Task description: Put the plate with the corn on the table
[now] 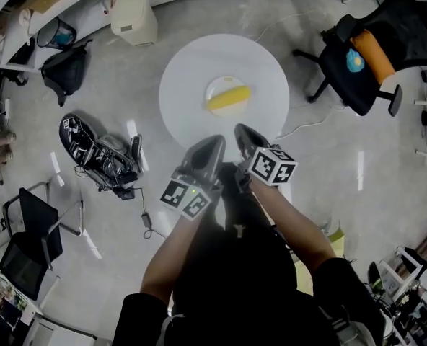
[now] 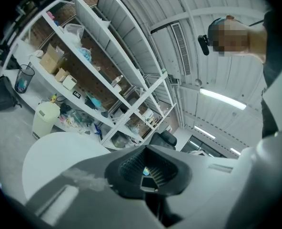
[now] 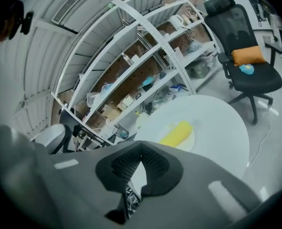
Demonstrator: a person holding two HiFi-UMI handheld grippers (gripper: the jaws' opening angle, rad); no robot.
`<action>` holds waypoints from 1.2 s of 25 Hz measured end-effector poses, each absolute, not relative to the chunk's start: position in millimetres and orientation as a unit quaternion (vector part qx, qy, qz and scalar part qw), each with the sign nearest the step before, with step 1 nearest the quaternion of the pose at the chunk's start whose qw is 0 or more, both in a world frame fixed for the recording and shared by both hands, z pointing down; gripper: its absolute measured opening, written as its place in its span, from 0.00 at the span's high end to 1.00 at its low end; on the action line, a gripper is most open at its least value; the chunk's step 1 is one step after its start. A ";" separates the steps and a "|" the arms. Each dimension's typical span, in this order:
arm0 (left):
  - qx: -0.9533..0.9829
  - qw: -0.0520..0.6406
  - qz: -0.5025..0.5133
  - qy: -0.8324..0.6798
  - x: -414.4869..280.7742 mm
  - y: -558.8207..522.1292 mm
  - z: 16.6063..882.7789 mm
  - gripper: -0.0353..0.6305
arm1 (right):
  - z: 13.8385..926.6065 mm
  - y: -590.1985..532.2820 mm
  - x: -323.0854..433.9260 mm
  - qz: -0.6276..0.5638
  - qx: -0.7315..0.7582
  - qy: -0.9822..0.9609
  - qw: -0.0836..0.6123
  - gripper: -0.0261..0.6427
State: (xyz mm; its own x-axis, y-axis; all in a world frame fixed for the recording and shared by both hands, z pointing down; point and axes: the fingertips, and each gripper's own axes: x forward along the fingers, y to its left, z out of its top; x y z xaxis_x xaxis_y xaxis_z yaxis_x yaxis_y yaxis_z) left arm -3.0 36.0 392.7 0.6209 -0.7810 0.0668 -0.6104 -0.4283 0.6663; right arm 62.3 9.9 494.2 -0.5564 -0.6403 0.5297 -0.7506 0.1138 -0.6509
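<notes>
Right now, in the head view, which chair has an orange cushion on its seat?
The black swivel chair right of the round table in the head view; an orange cushion lies on it. The lower-left chair has none.

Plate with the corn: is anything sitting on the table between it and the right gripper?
Nothing: only bare white table lies between the plate and the right gripper, as the head view shows; the right gripper view agrees.

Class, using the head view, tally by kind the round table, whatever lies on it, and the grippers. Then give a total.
Round table: 1
Plate: 1
Corn cob: 1
Grippers: 2 (left gripper, right gripper)
Total: 5
</notes>
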 end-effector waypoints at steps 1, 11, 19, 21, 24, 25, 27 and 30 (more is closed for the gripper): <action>0.836 0.334 -0.128 -0.416 -2.4 36.8 389.2 0.94 | 488.8 9.9 60.5 0.468 0.465 -0.749 0.060 0.94; 0.837 0.322 -0.136 -0.421 -6.7 50.3 357.1 0.94 | 435.9 12.4 55.0 0.407 0.462 -0.785 0.064 0.95; 0.839 0.309 -0.147 -0.424 -13.1 49.9 336.0 0.94 | 399.4 12.3 44.7 0.349 0.458 -0.814 0.068 0.95; 0.841 0.304 -0.151 -0.422 -13.6 51.1 330.8 0.94 | 391.3 15.5 41.5 0.336 0.457 -0.821 0.069 0.95; 0.844 0.297 -0.153 -0.419 -15.1 50.7 321.6 0.94 | 376.6 18.9 38.3 0.320 0.458 -0.827 0.067 0.95; 0.845 0.294 -0.154 -0.420 -16.2 49.5 318.7 0.94 | 370.9 19.3 37.8 0.312 0.458 -0.829 0.066 0.95; 0.846 0.288 -0.157 -0.420 -18.4 46.6 313.3 0.94 | 360.1 19.3 37.2 0.299 0.460 -0.834 0.064 0.95; 0.853 0.275 -0.155 -0.415 -20.8 46.0 307.1 0.94 | 345.1 20.9 36.6 0.279 0.465 -0.838 0.062 0.94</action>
State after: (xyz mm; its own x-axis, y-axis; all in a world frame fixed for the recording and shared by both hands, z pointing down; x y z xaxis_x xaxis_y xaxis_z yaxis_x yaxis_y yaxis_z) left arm -20.8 46.0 307.1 0.6070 -0.7939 -0.0348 -0.6237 -0.5031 0.5982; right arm 36.6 20.9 345.1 -0.5603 -0.7442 0.3636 -0.8137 0.4127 -0.4093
